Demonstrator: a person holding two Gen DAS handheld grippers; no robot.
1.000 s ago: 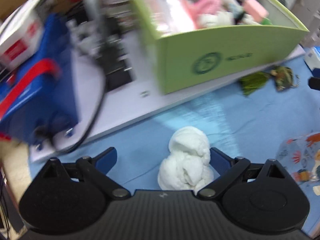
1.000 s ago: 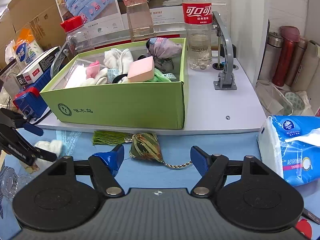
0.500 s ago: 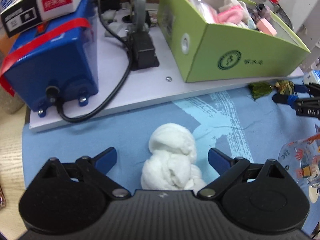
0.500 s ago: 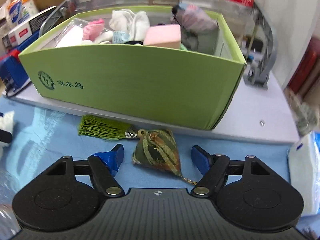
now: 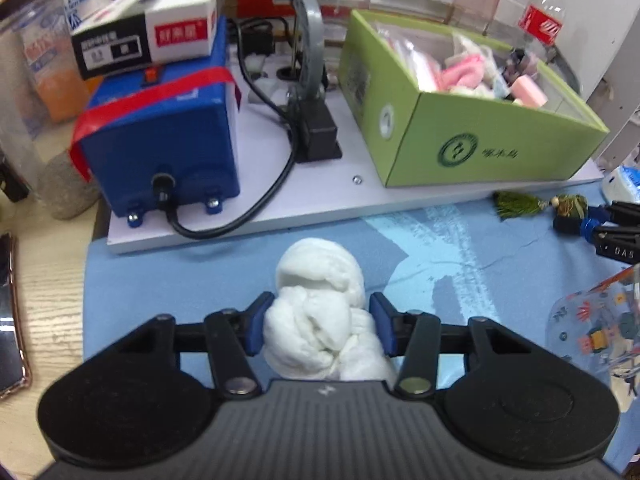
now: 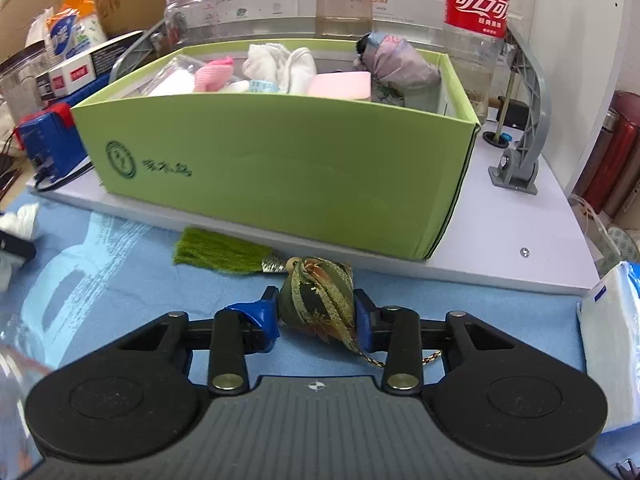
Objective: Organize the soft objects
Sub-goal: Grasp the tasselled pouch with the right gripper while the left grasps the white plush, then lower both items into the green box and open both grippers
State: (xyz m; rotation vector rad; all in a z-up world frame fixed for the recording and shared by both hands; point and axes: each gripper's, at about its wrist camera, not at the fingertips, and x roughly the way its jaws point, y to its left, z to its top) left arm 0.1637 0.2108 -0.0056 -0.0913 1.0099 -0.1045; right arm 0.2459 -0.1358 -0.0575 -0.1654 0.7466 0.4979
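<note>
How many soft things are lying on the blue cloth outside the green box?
2: a white towel between the left jaws, and a sachet with a green tassel between the right jaws. Others may be hidden.

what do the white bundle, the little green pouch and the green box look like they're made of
White bundle: soft fluffy cloth, probably cotton; matte, bulging folds. Green pouch: woven brocade with a slight sheen and gold pattern, thread tassel attached. Green box: smooth matte cardboard, thin folded walls.

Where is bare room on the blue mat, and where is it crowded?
Free: the blue mat between the white cloth bundle and the tasselled sachet, below the white board. Crowded: the green box, already full, and the blue device with its cable.
</note>
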